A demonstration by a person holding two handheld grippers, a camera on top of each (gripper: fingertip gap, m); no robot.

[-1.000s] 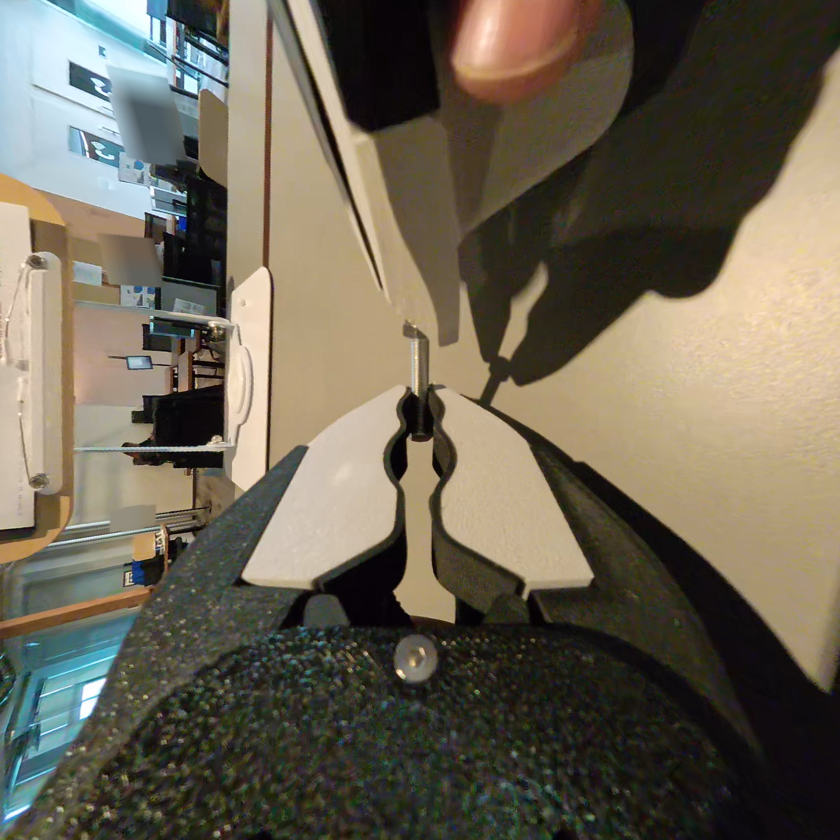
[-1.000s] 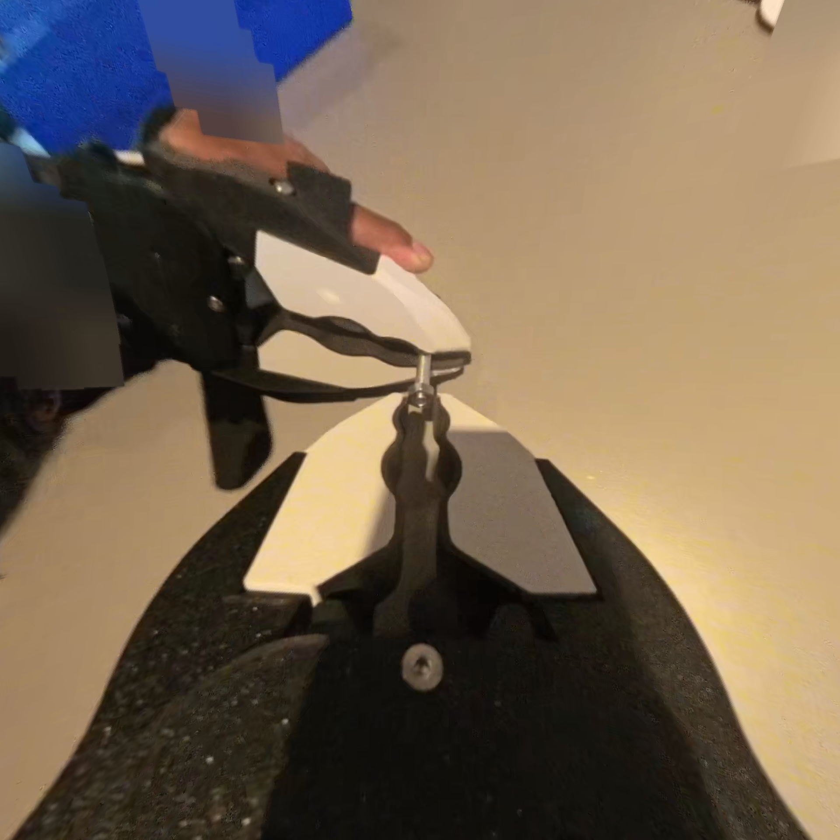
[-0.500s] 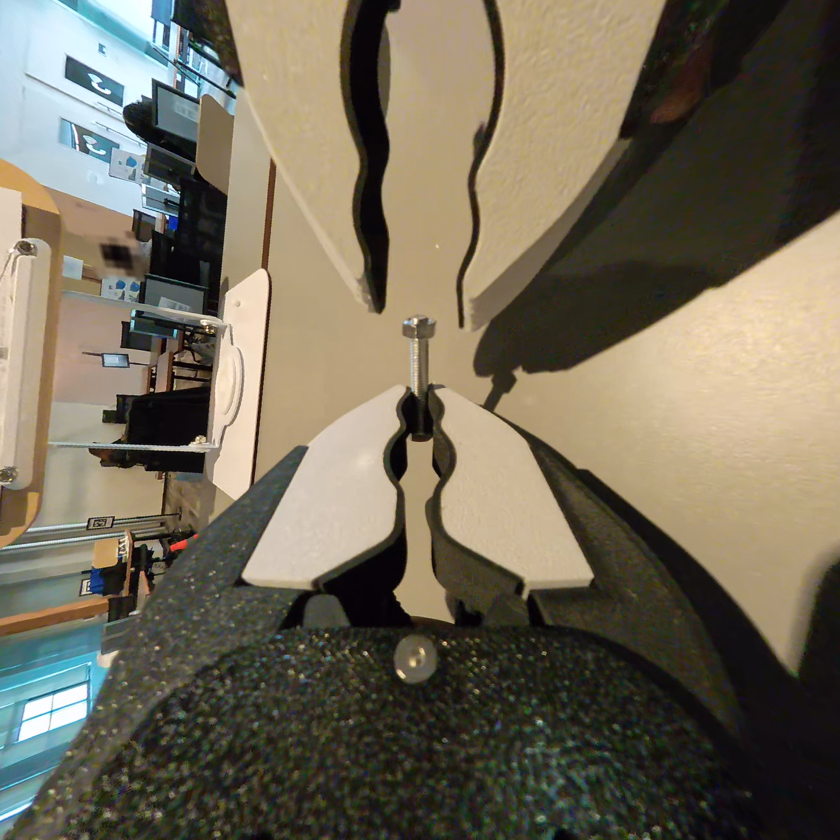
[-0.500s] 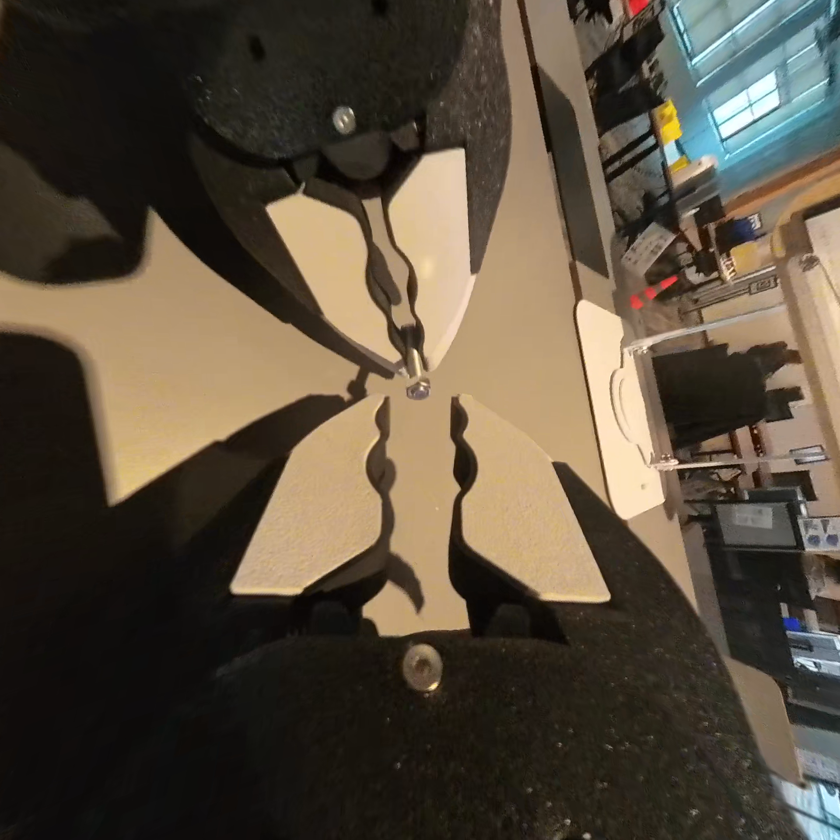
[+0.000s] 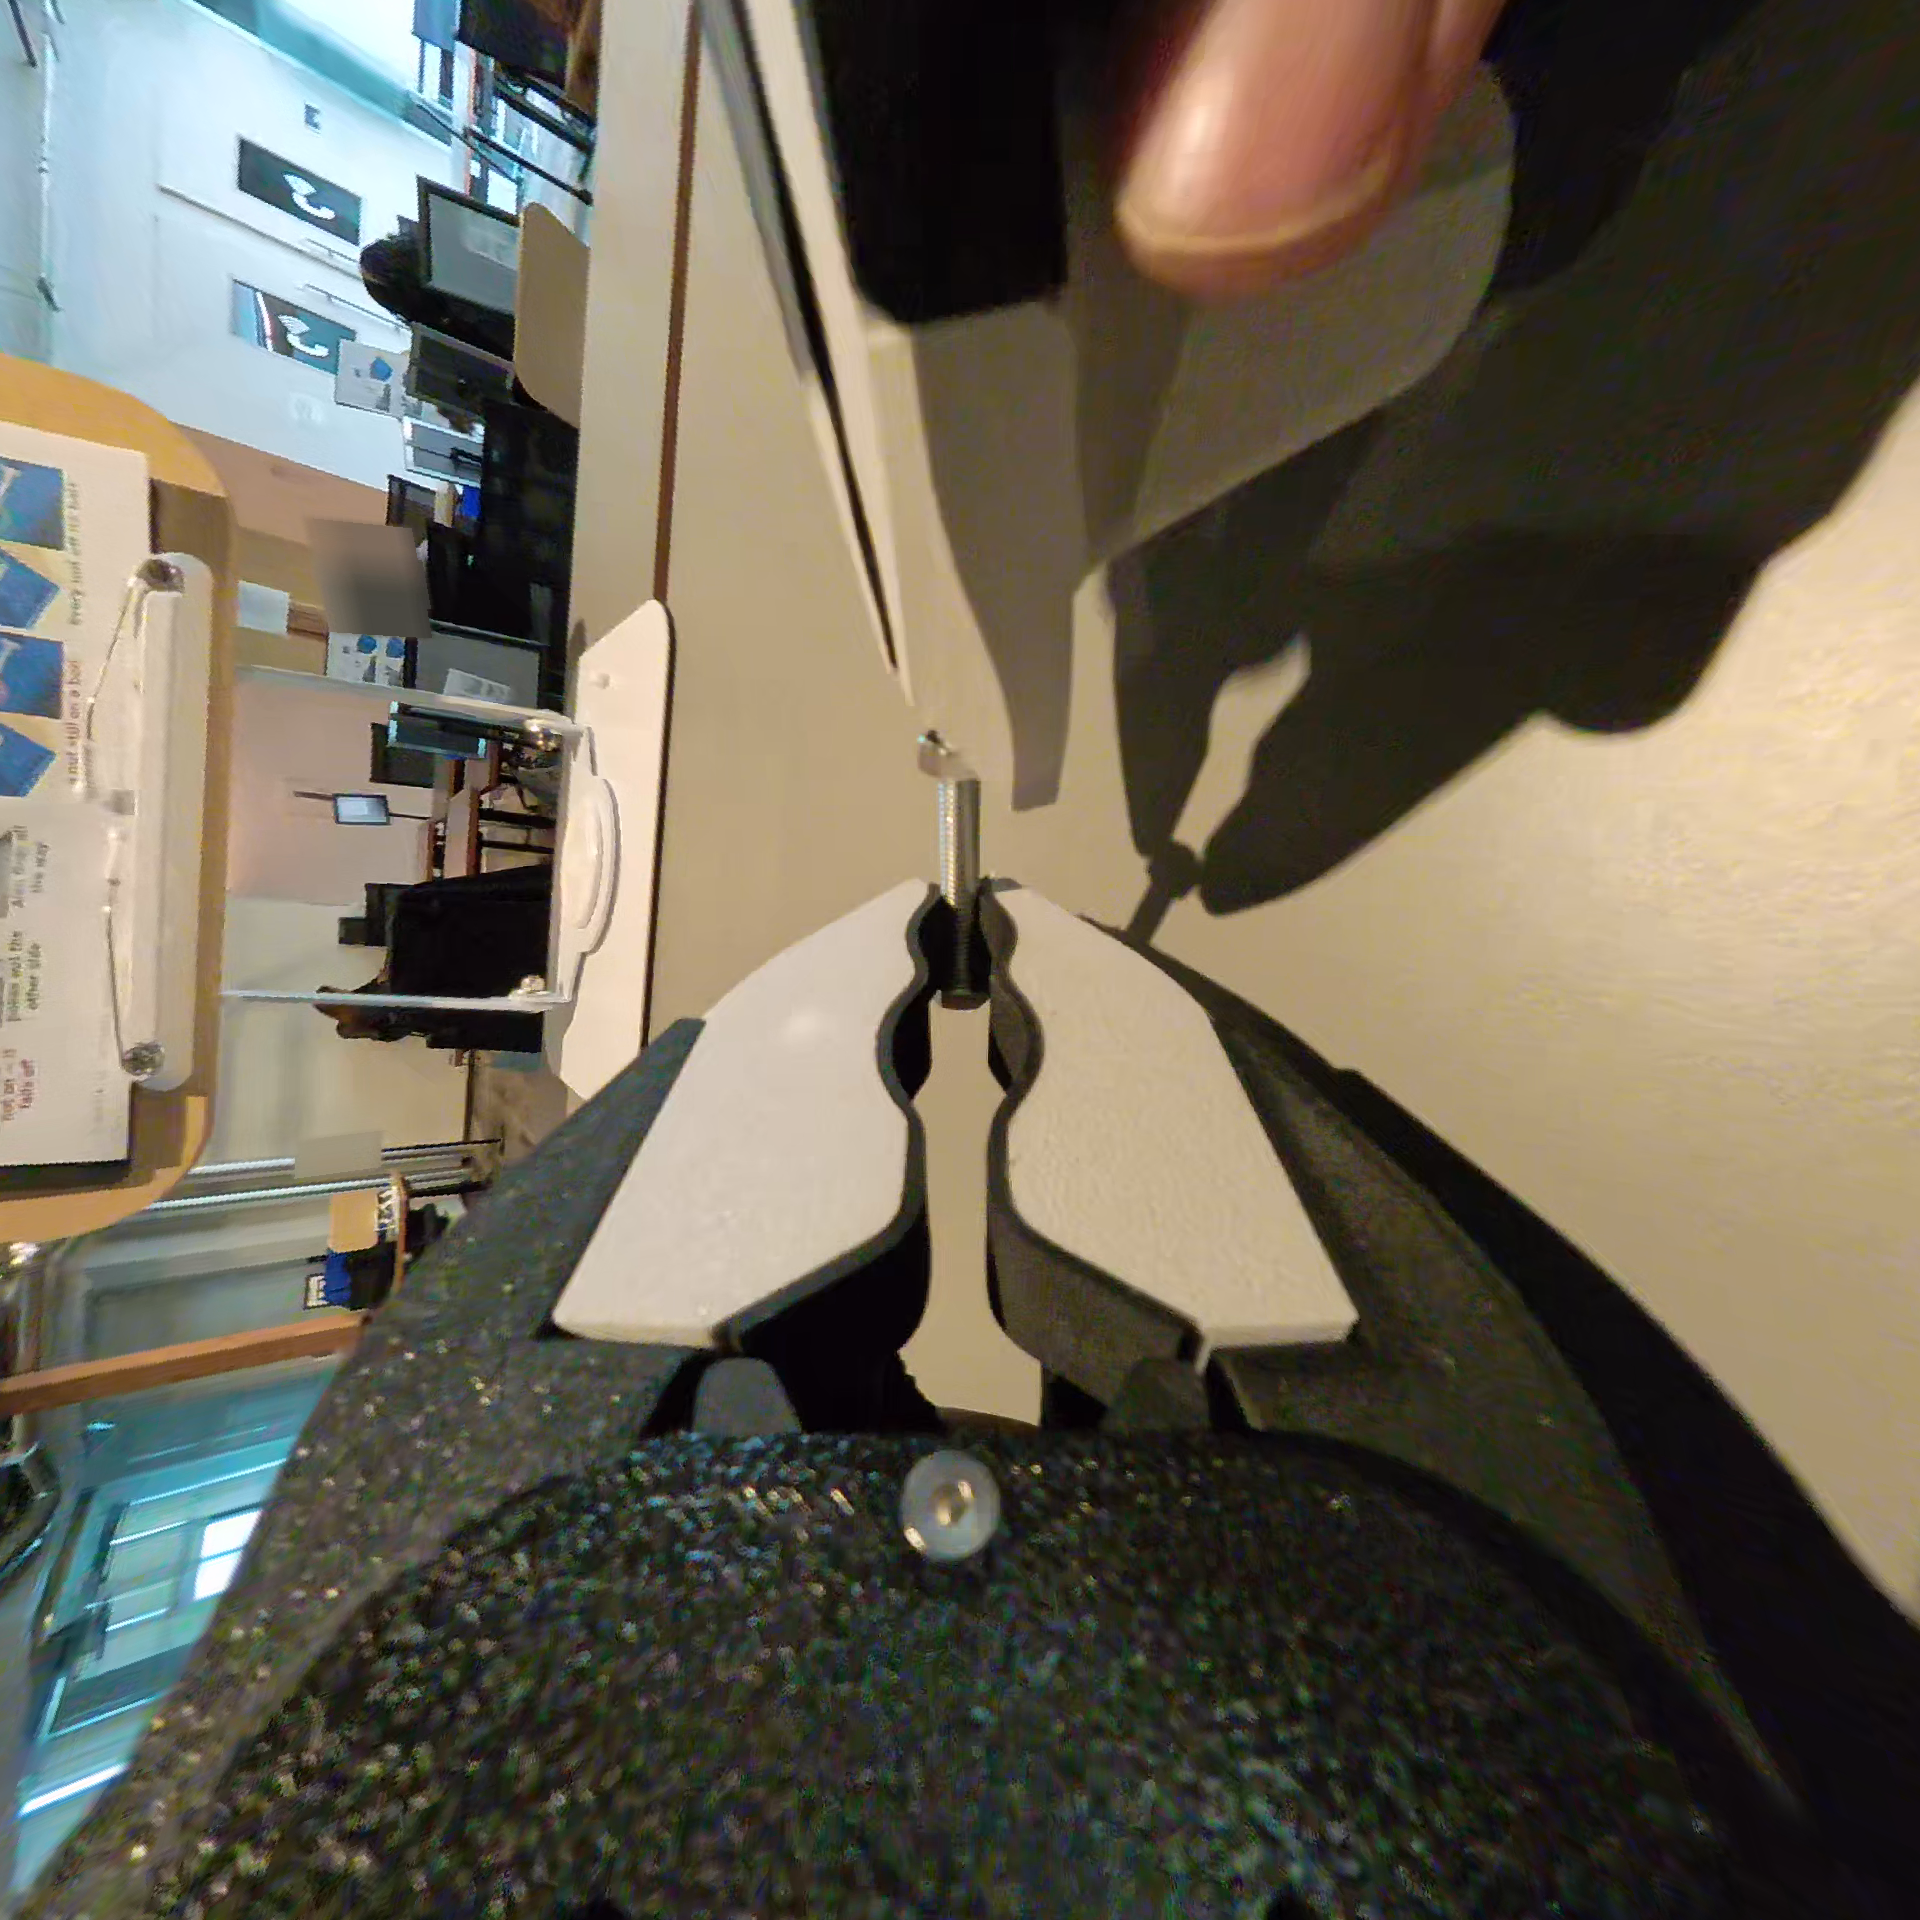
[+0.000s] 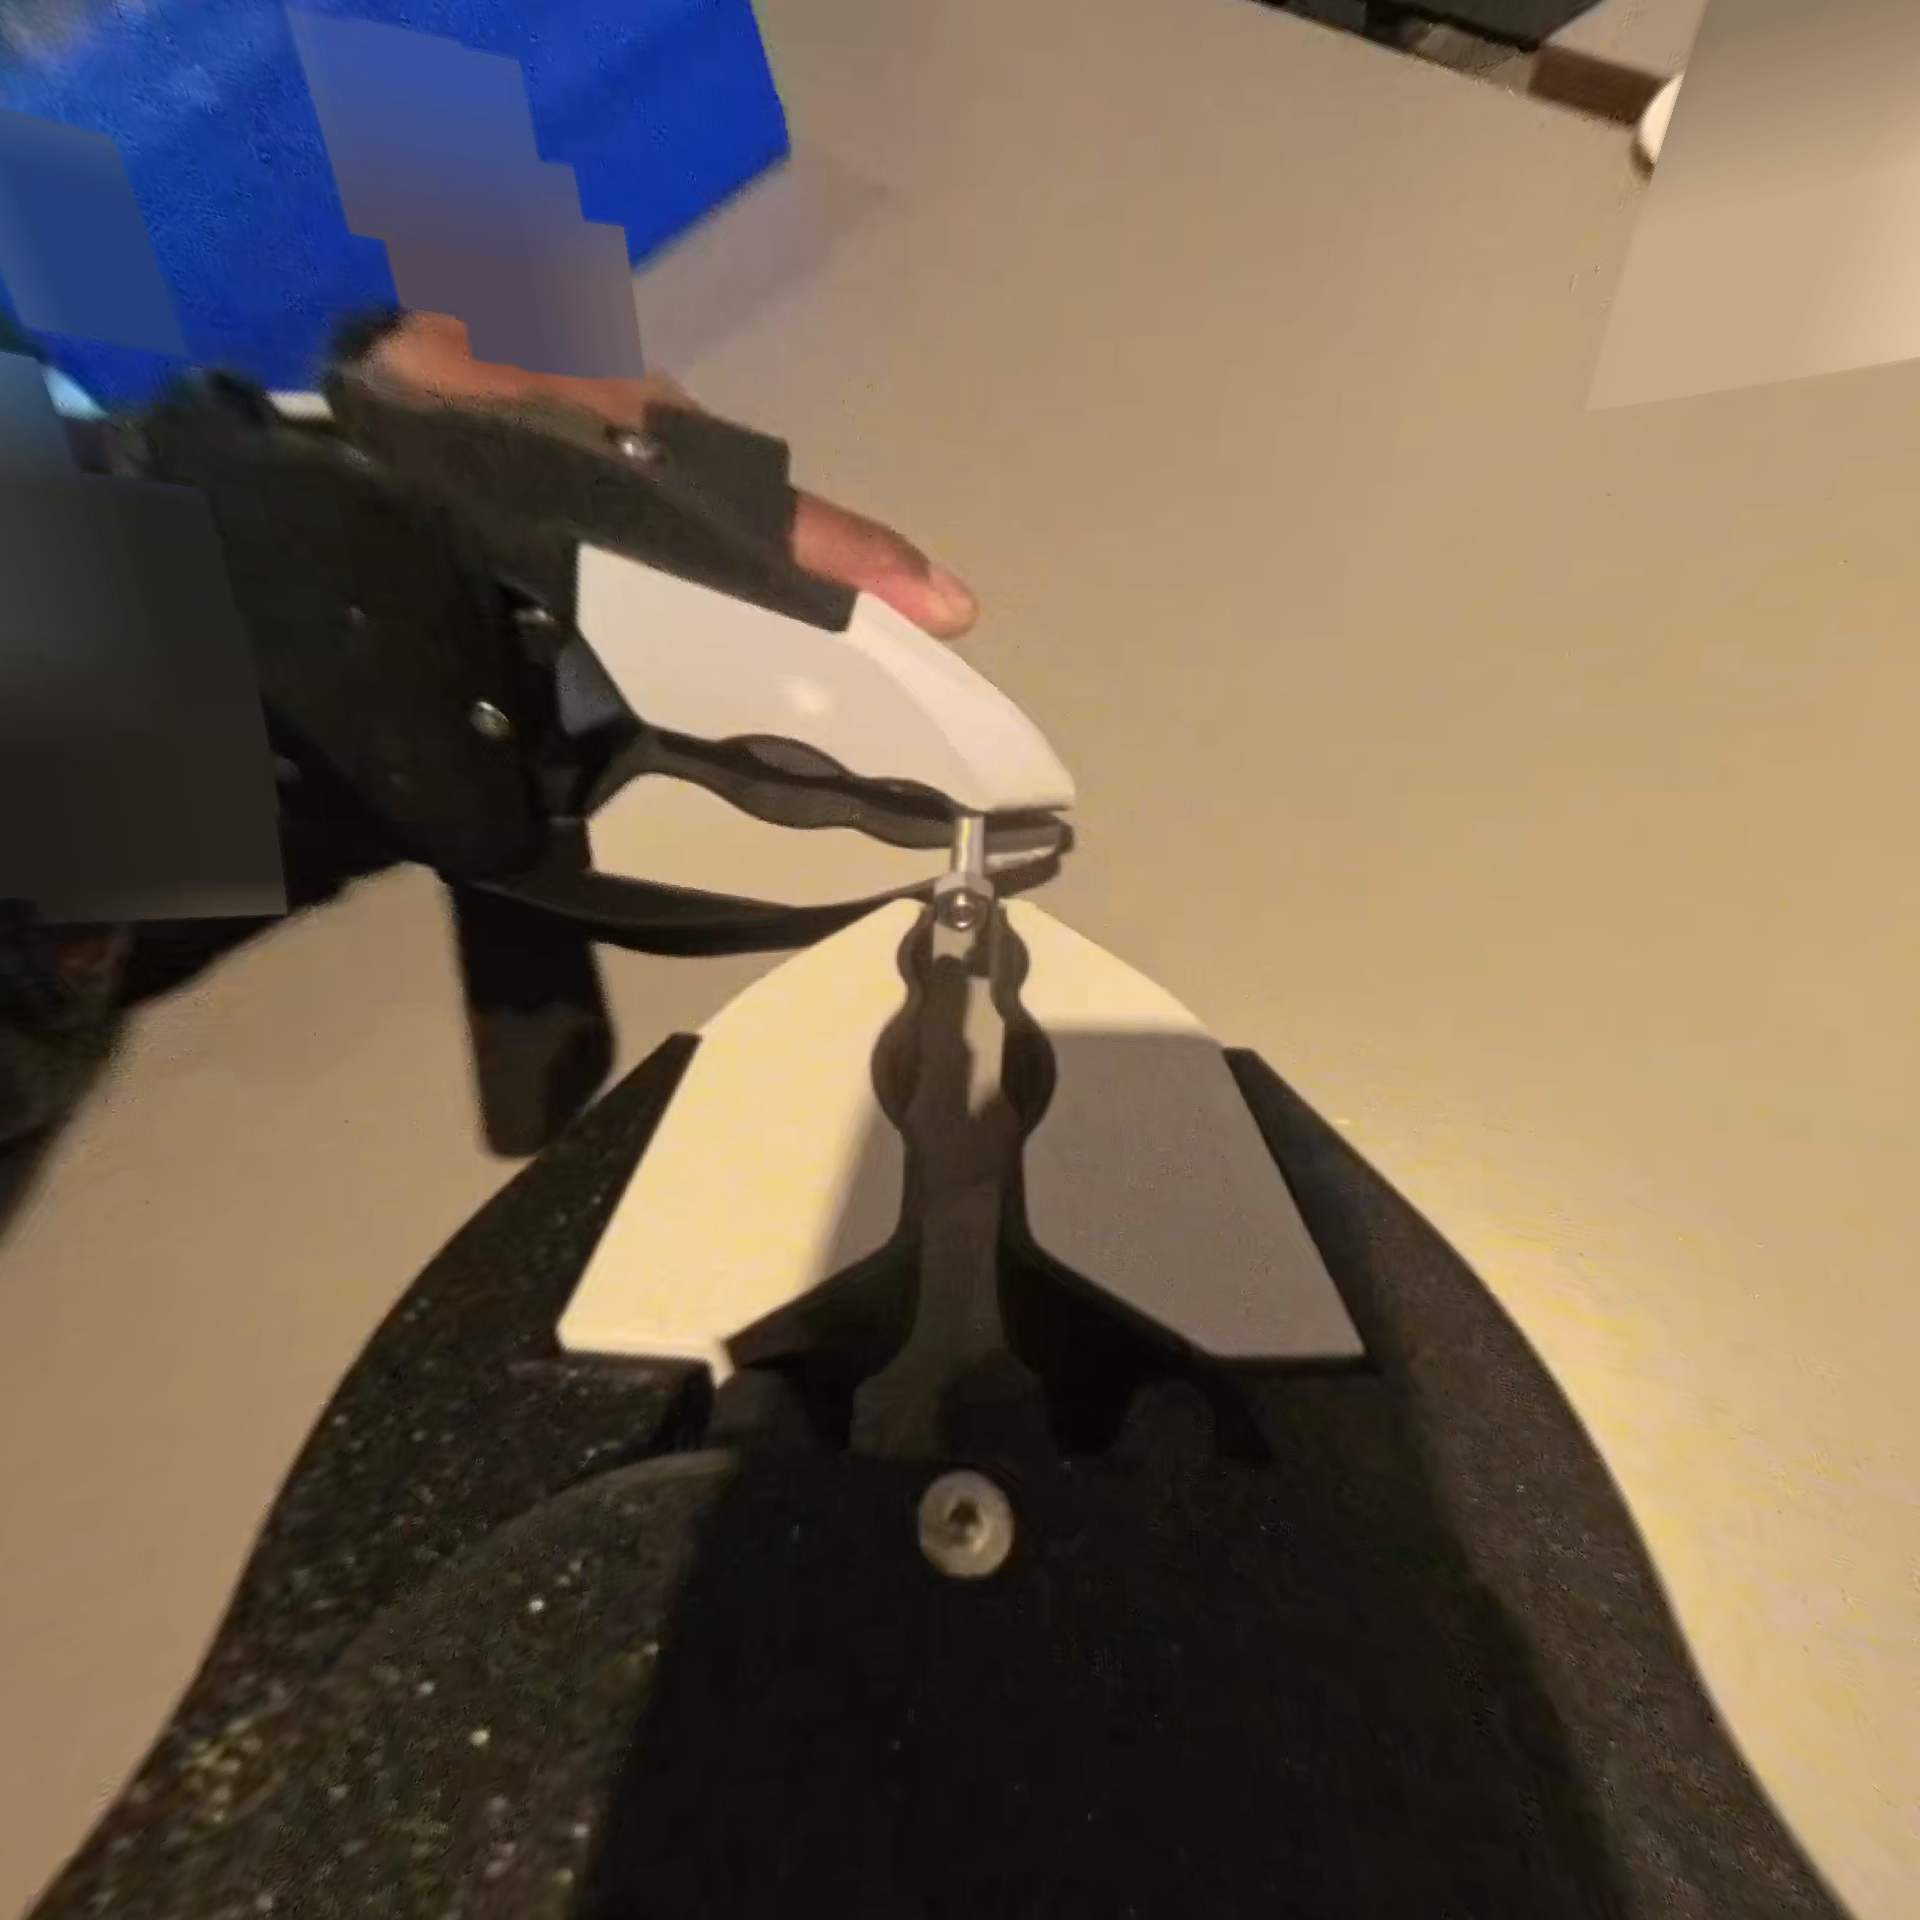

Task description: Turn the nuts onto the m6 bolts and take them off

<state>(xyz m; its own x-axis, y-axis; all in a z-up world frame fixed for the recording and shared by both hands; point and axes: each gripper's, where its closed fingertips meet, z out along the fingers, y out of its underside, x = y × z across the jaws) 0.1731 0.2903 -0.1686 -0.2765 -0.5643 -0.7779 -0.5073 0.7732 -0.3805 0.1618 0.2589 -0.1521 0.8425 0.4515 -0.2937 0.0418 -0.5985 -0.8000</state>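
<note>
left tool [image 5: 961, 894] is clamped tight on the bolt's [image 5: 958, 831] threaded shank mid-frame above the table [image 5: 1558, 1039] to stop it spinning — right tool [image 6: 971, 920], closed on the head end [image 6: 958, 912], looks to be doing the twisting — can't make out a nut.

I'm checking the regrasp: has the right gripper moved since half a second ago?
Yes. The right gripper has closed in and shut on the bolt head; against the held bolt it has turned edge-on.

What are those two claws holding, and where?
The left gripper pinches a bolt by its threaded end; the right gripper grips its other end, apparently the head.
</note>
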